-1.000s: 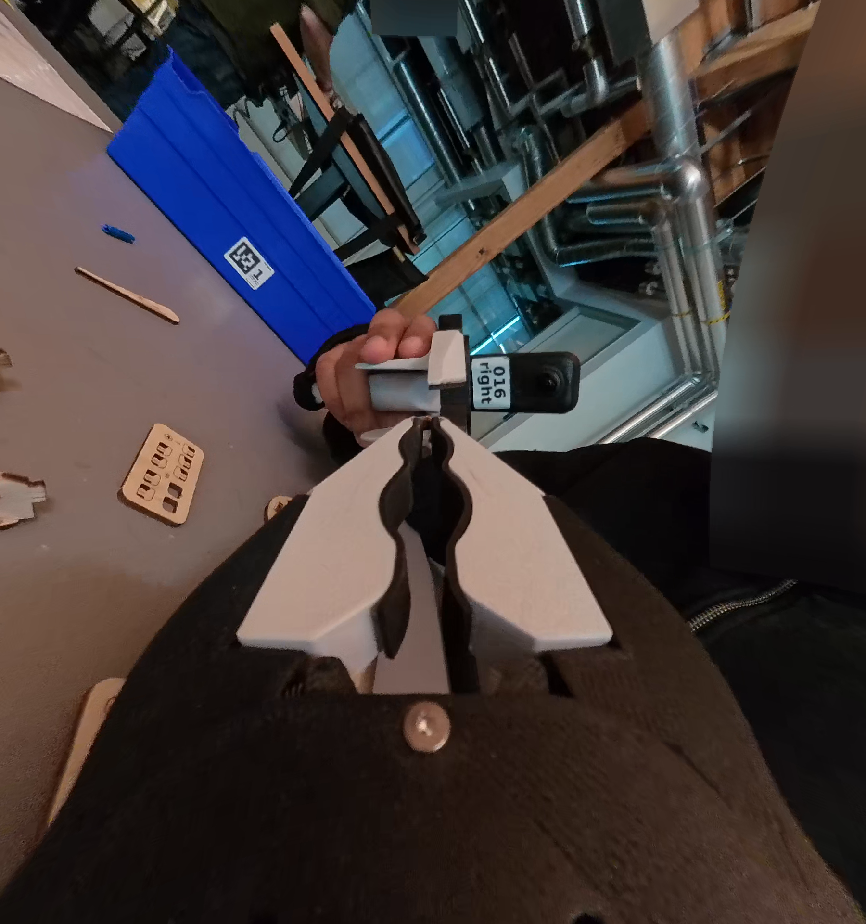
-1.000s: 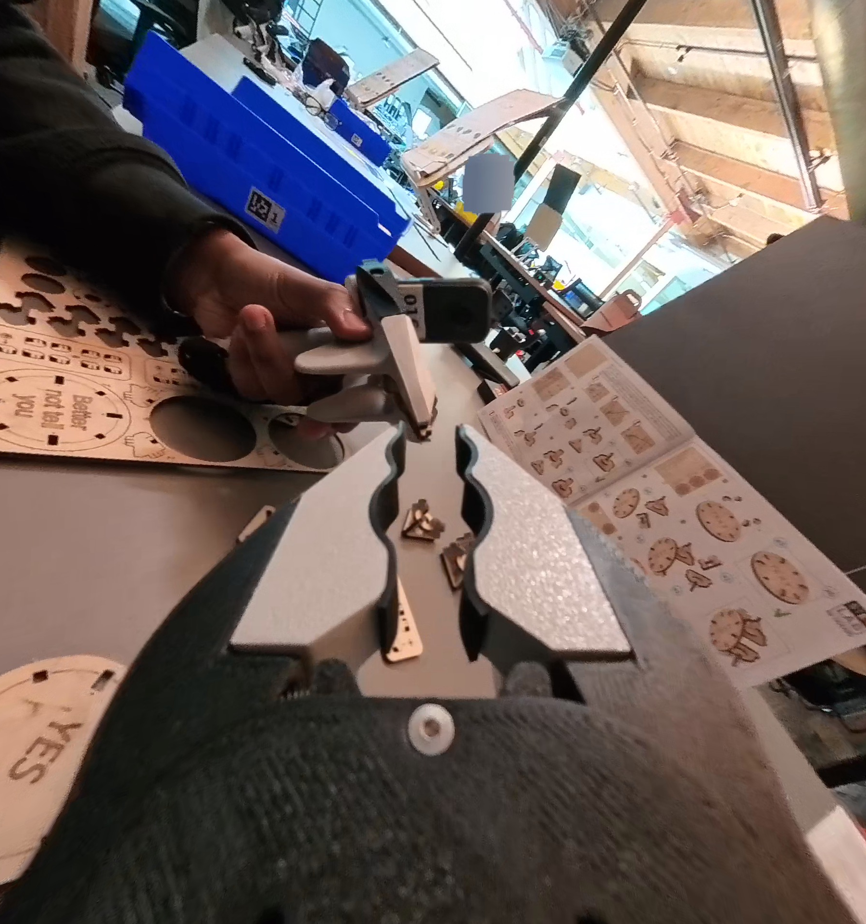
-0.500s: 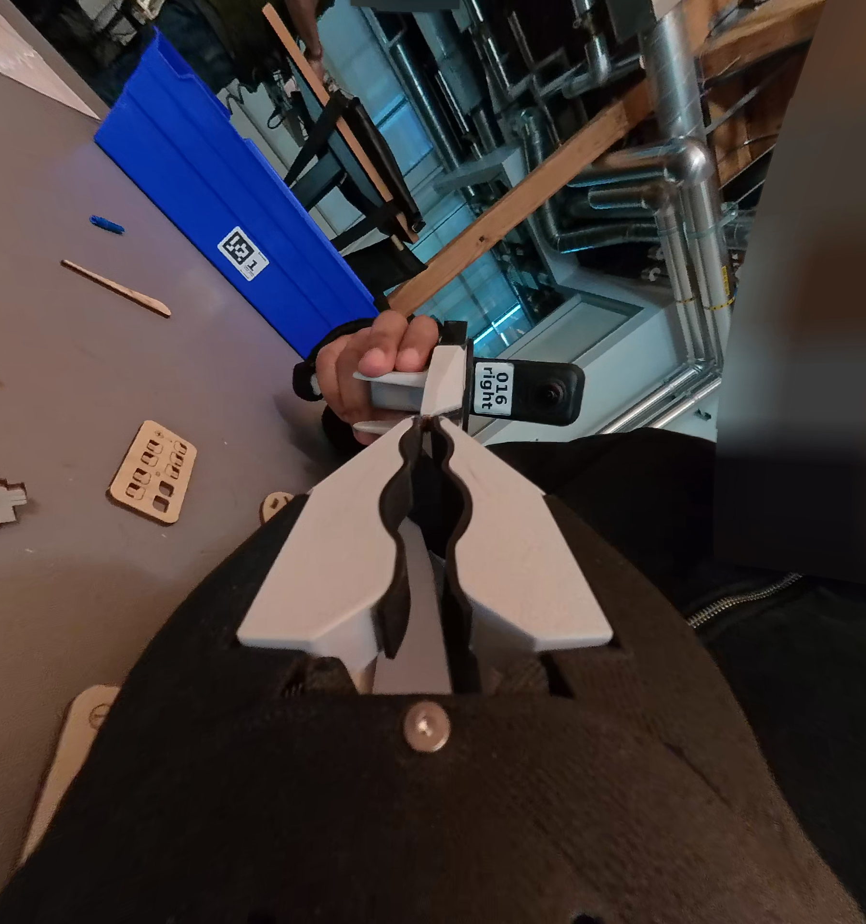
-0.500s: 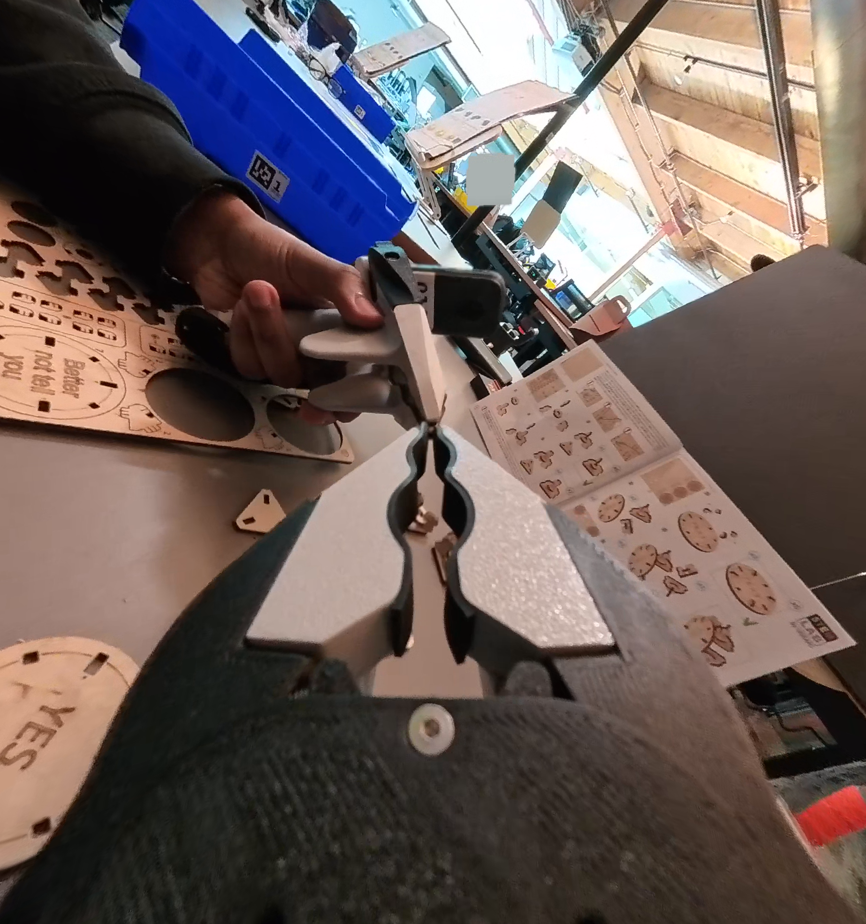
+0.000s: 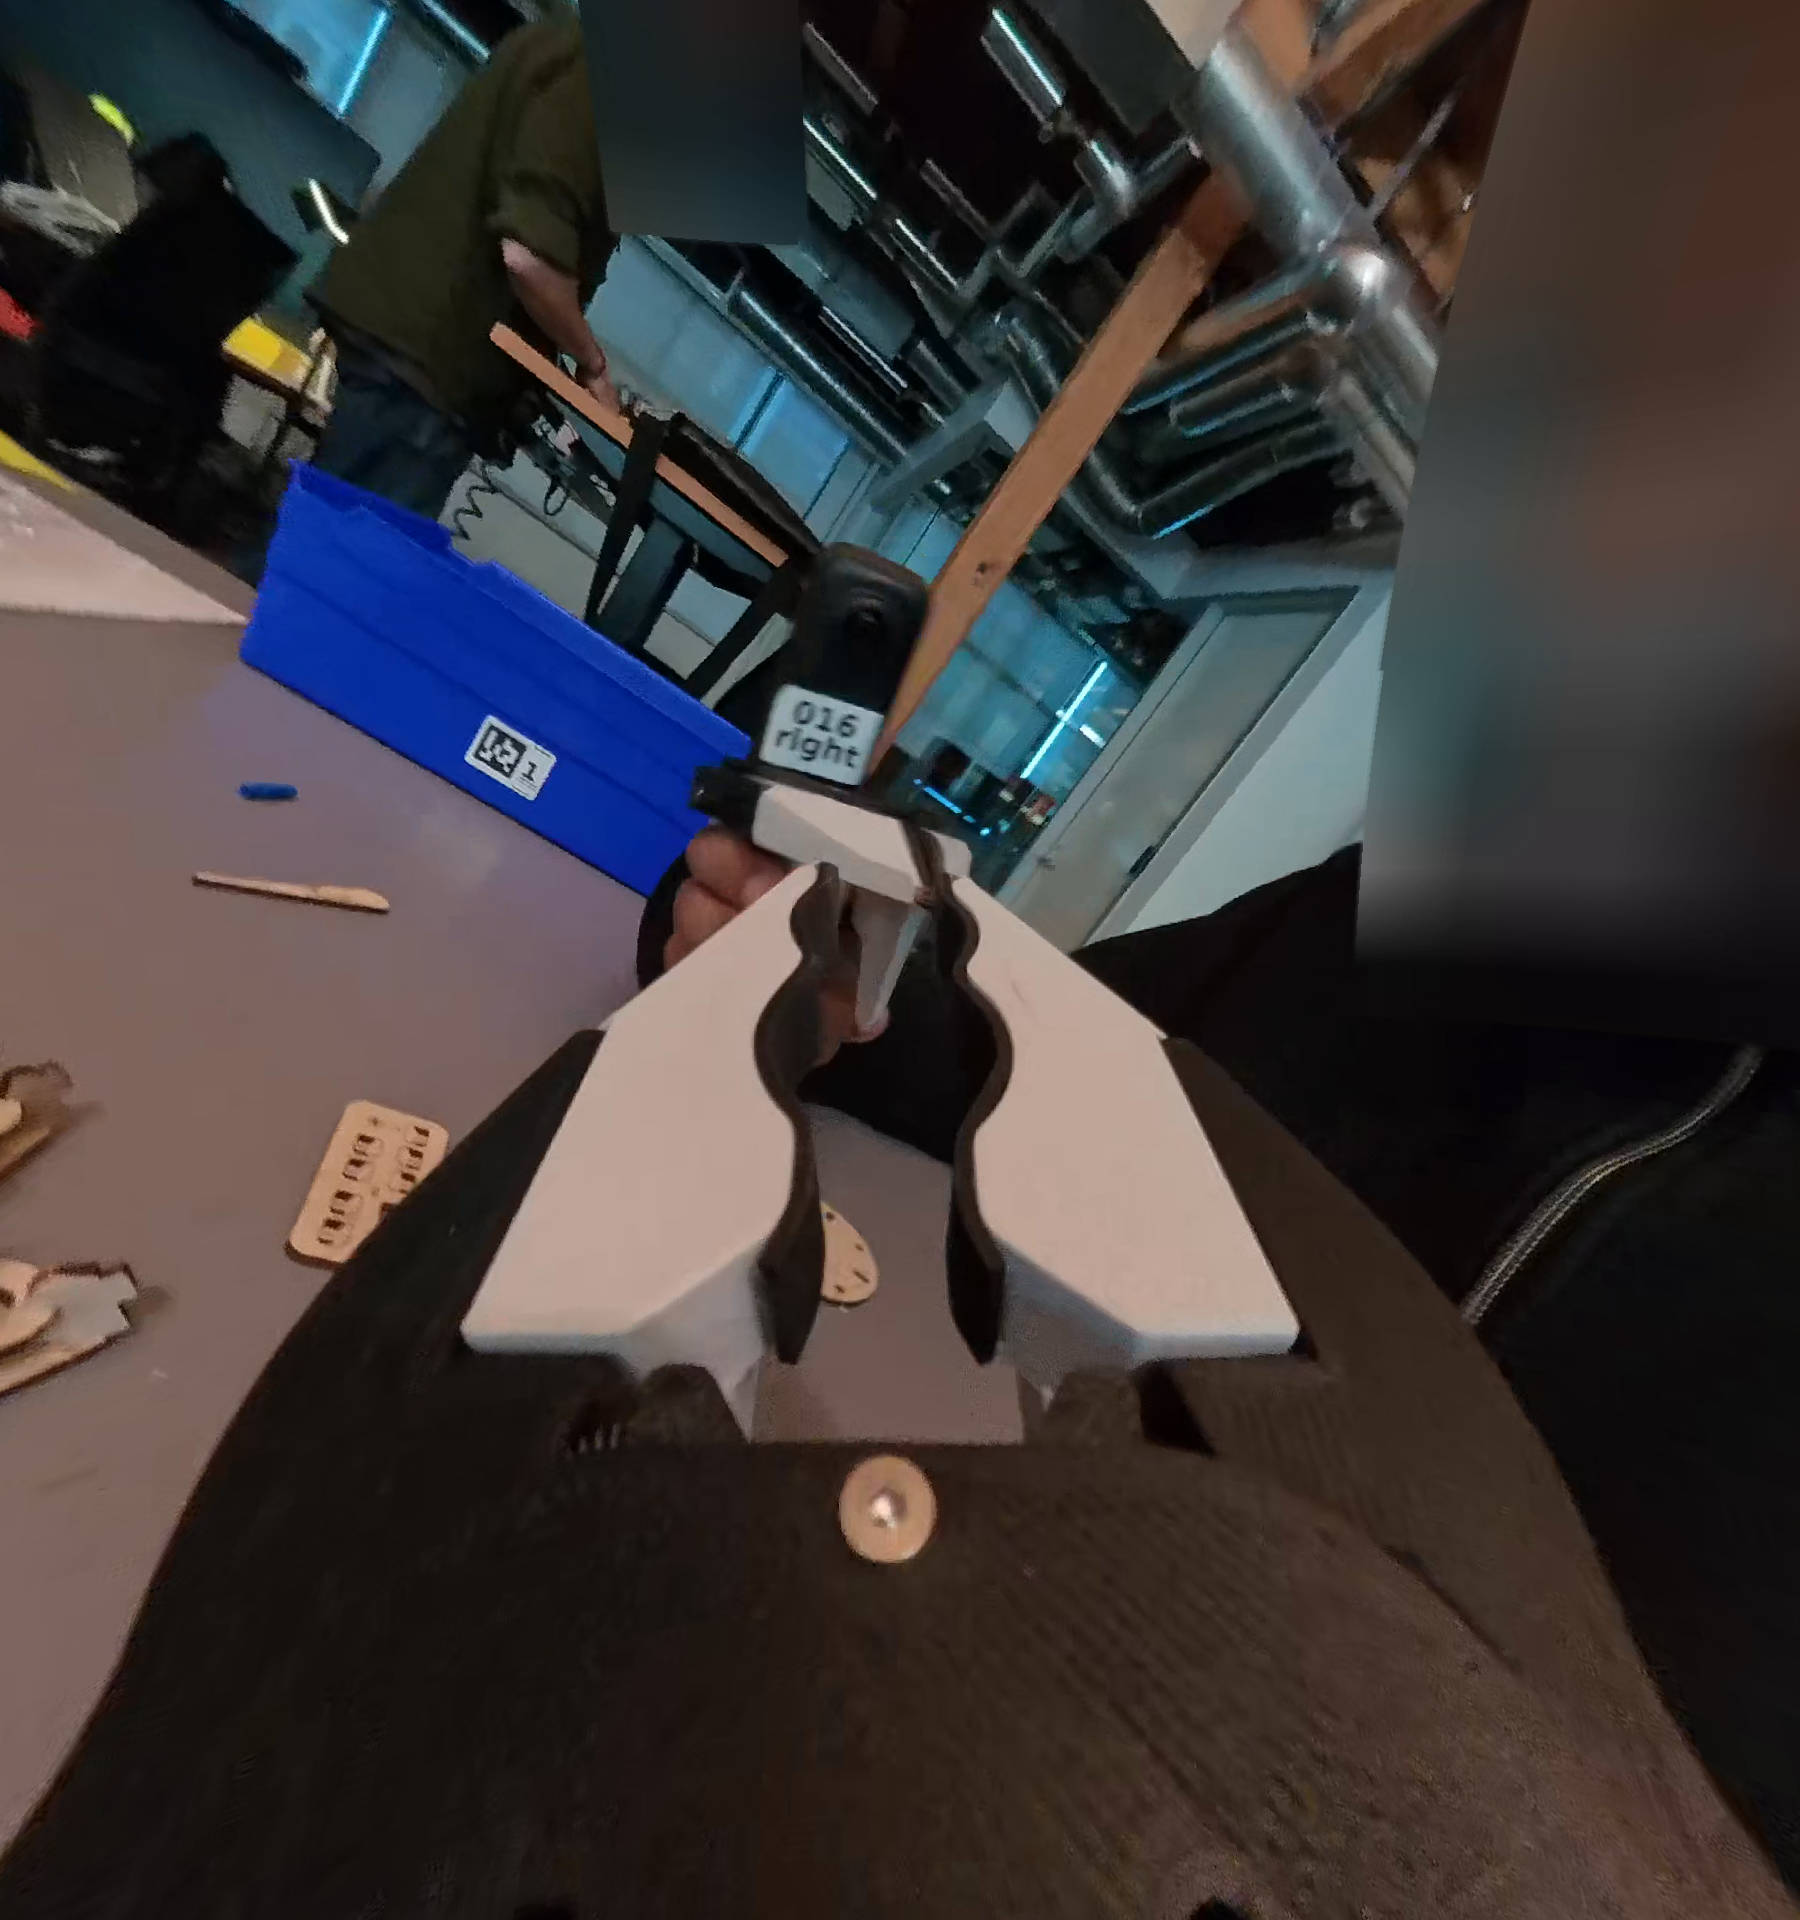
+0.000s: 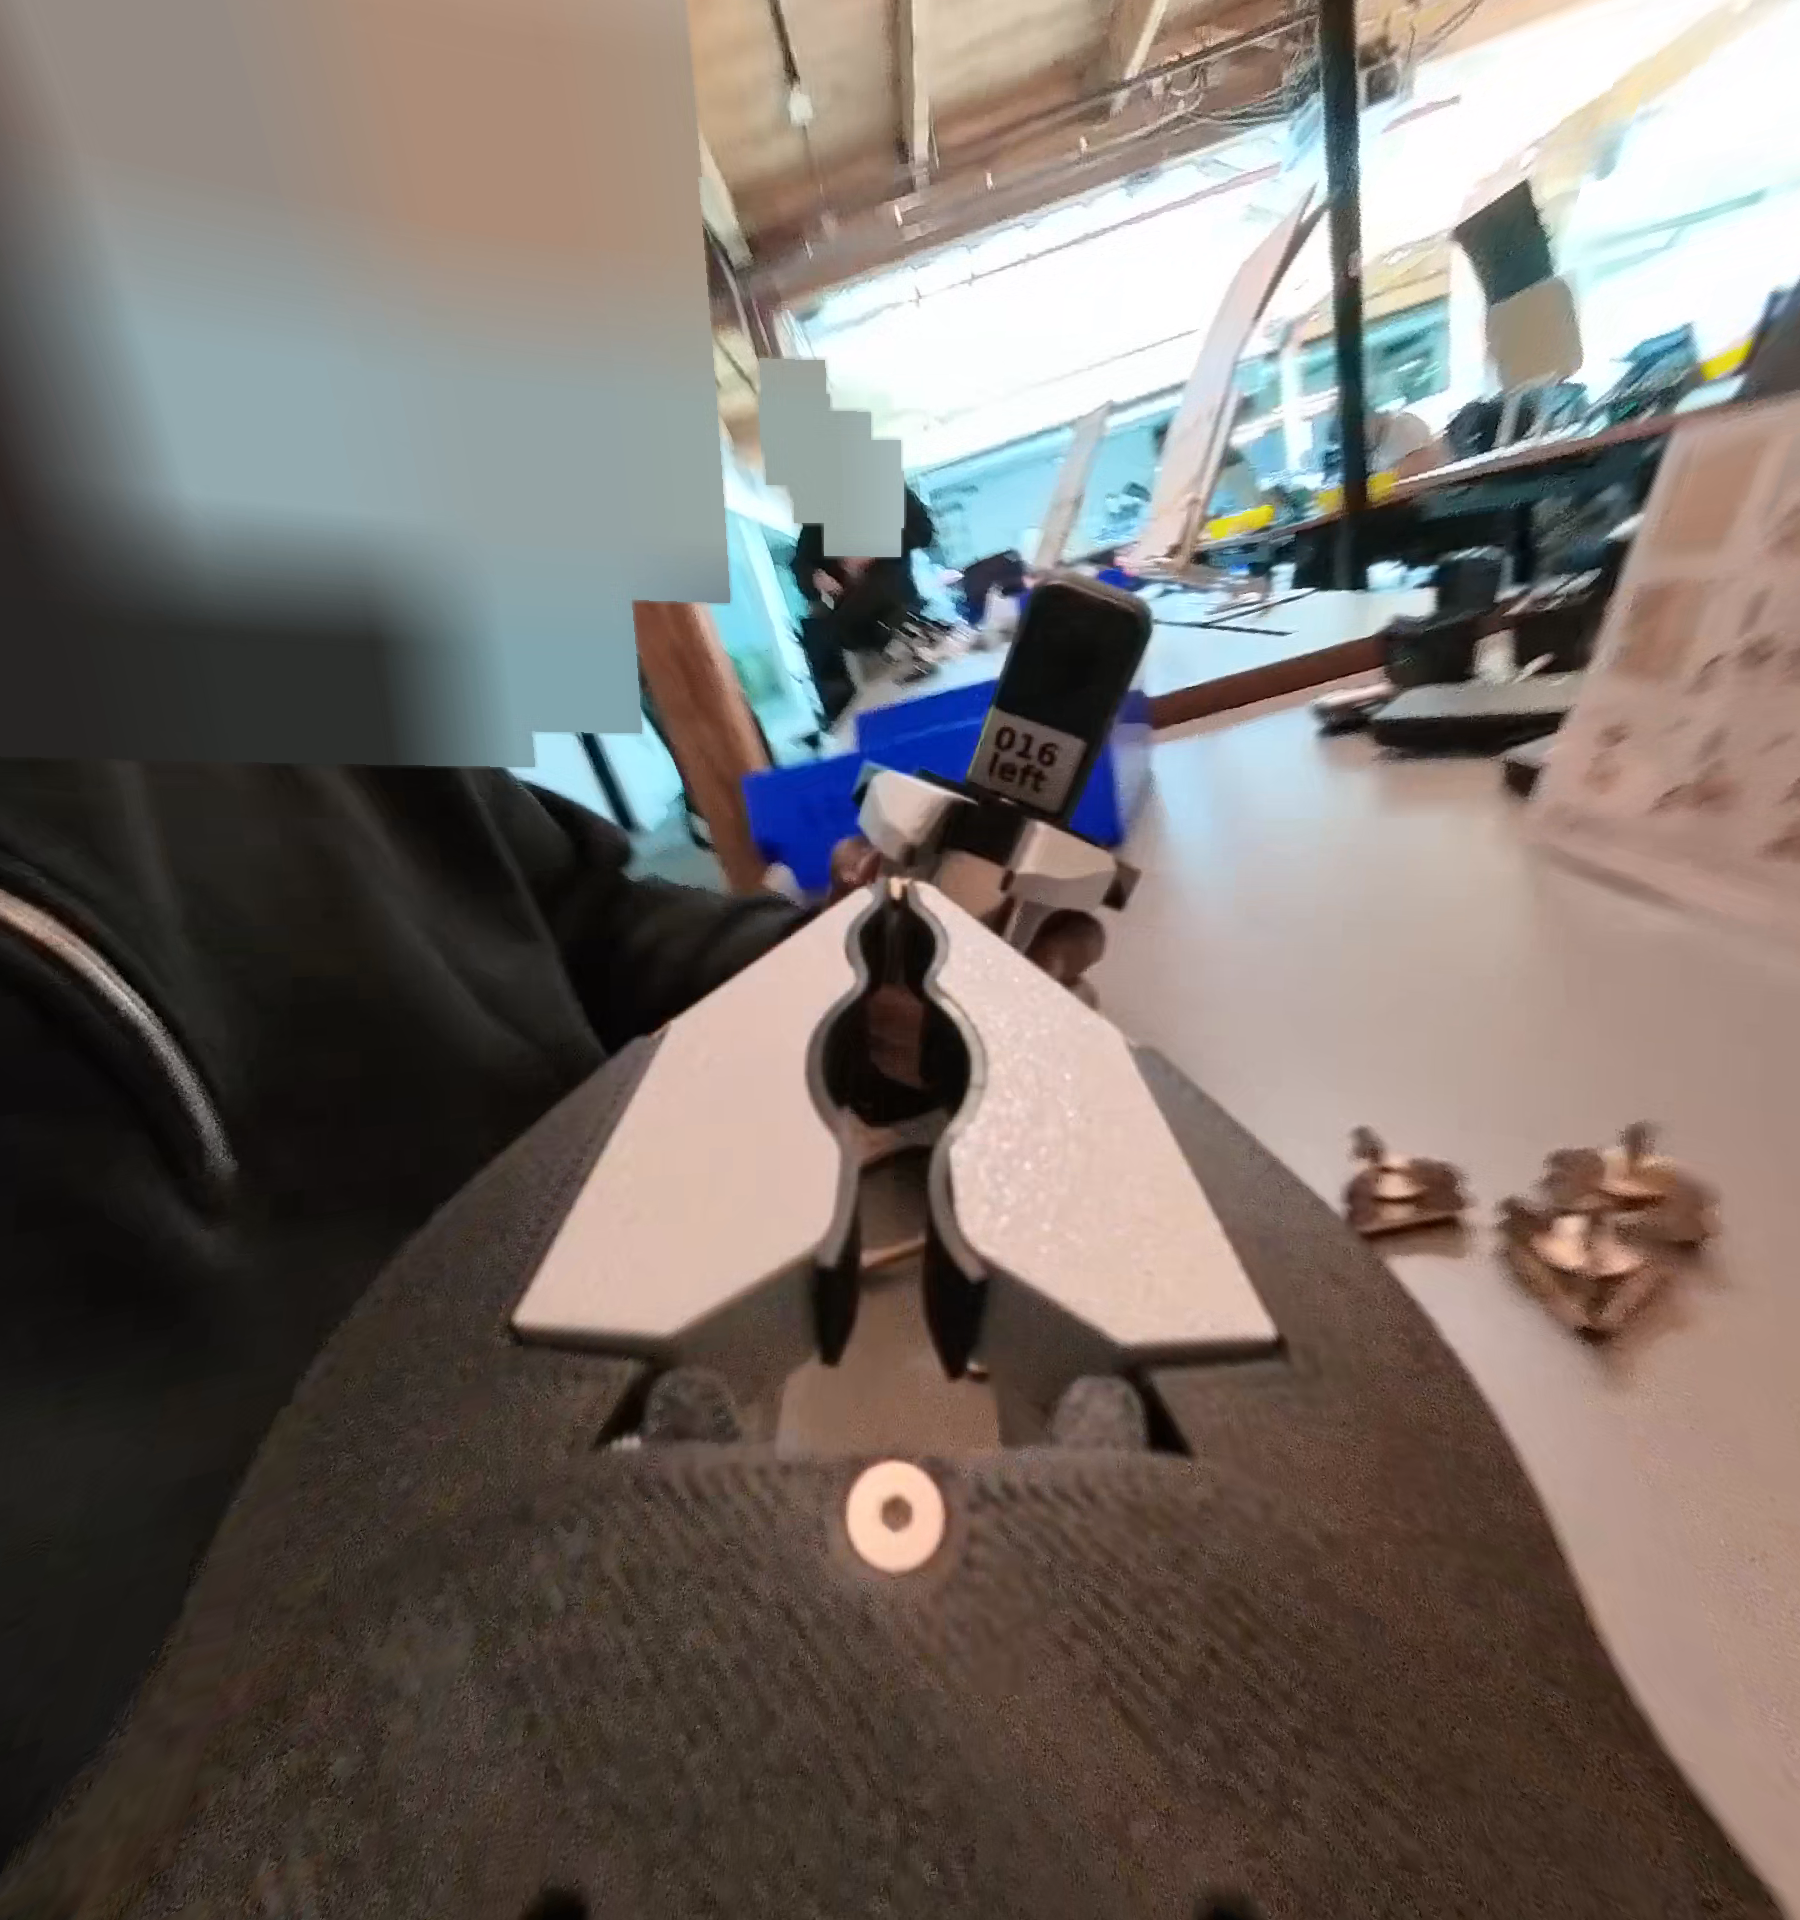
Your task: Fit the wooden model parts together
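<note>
right fingers (image 6: 771, 1091) pinched shut on a tiny wooden piece (image 6: 894, 888), left fingers (image 5: 688, 1122) apart beside it; the piece looks light, thin and brittle, so grip its flat faces.

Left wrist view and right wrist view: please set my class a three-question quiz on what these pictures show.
1. True or false: in the left wrist view, the fingers of the left gripper stand apart.
2. The bin on the table beyond the left gripper is: A red, B blue, C green.
3. Fill in: in the right wrist view, the small wooden pieces lie on the table to the ___ of the right gripper.
Key: 1 true; 2 B; 3 right.
</note>
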